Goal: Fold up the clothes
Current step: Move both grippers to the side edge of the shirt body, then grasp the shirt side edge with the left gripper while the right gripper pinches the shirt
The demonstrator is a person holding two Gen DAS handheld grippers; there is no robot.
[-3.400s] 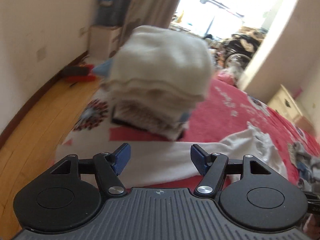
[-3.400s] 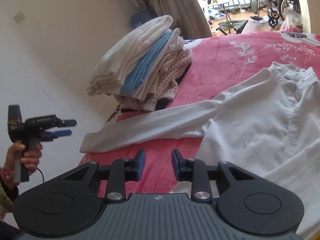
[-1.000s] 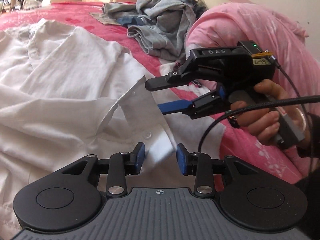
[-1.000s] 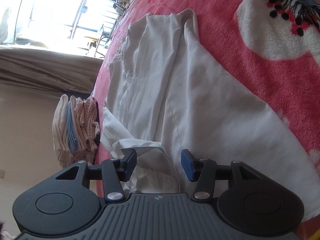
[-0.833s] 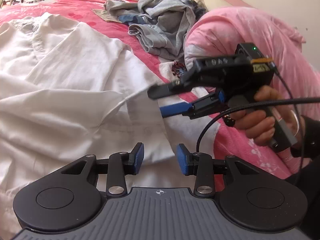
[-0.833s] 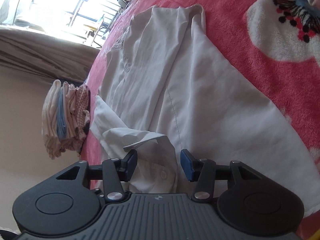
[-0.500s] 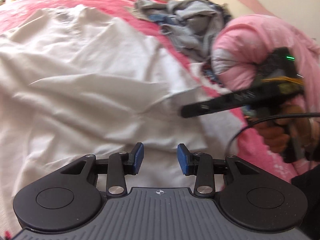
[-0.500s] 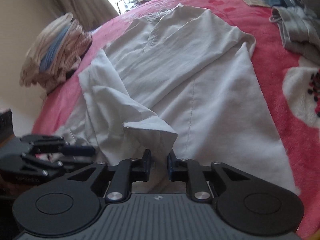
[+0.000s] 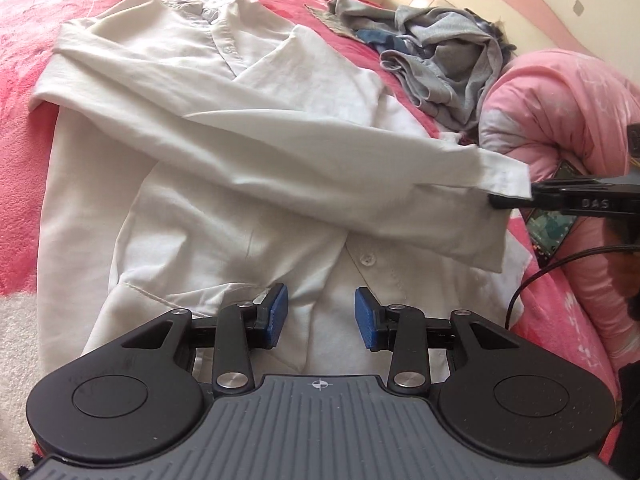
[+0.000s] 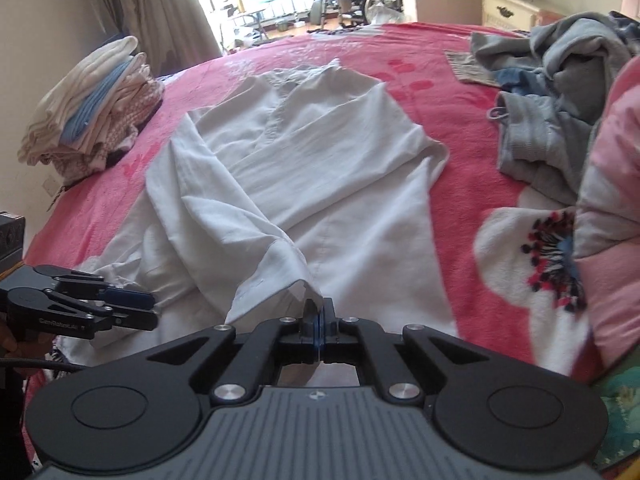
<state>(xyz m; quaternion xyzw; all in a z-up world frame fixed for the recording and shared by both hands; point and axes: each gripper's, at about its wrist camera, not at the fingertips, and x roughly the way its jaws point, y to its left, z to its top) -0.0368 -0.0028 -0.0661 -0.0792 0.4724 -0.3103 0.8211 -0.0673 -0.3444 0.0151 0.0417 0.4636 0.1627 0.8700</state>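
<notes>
White button-up shirt (image 9: 224, 184) spread on red floral blanket (image 9: 24, 52), left of grey clothes heap (image 9: 440, 60). Left gripper (image 9: 320, 316) parted wide, empty, over lower placket. Sleeve (image 9: 280, 148) drawn across chest, cuff (image 10: 276, 280) pinched in fully closed right gripper (image 10: 319, 322). Likely mid sleeve-fold; next, lay cuff flat across body, then release. Folded stack (image 10: 88, 104) well apart.

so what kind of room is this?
Most likely a home bedroom: a bed with a red floral blanket, a cream nightstand by the wall, curtains, and a stack of folded clothes beside the white shirt.
</notes>
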